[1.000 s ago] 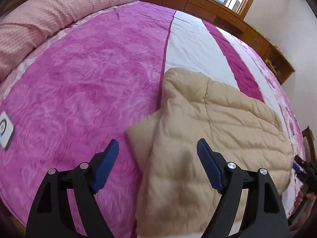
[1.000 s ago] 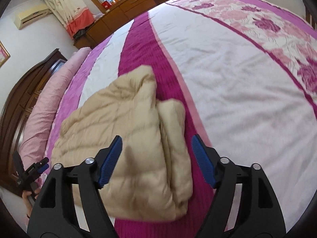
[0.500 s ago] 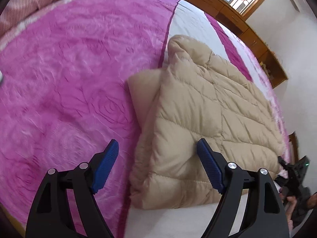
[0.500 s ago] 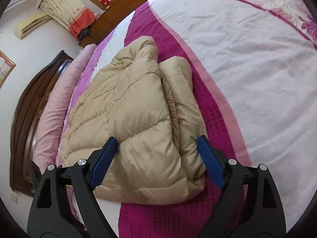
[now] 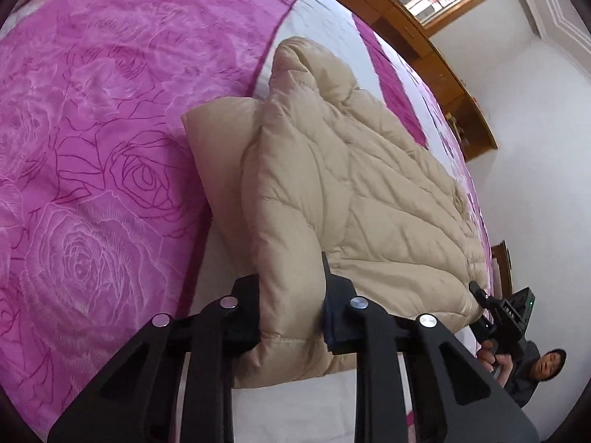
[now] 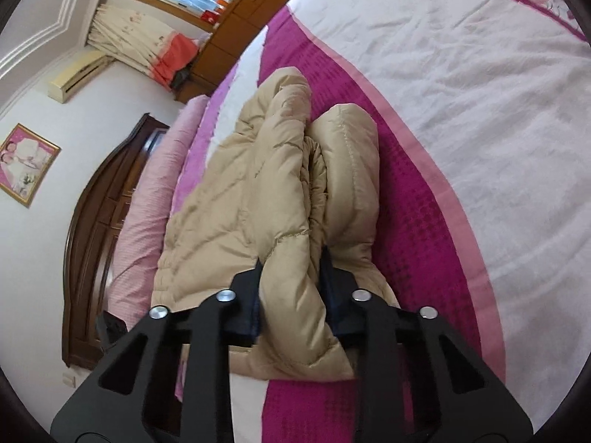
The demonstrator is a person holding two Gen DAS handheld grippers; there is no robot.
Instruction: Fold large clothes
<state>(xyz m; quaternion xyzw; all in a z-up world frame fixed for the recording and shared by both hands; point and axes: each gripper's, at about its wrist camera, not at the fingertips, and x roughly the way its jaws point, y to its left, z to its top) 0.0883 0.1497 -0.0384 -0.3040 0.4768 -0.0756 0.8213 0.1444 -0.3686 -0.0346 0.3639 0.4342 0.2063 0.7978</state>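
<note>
The left tool (image 5: 291,295) tilts steeply downward, its jaws closing with a fold of jacket (image 5: 351,184) pinched between the pads. The right tool (image 6: 291,291) angles down less steeply, jaws closing on another fold likewise.

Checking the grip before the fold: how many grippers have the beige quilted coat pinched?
2: the left gripper is closing on the beige quilted coat at one near corner, the right gripper on the other.

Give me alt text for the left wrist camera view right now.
The black left gripper, jaws closing, pinches the near edge of a folded beige quilted jacket lying on a bed with a pink rose-patterned bedspread.
</note>
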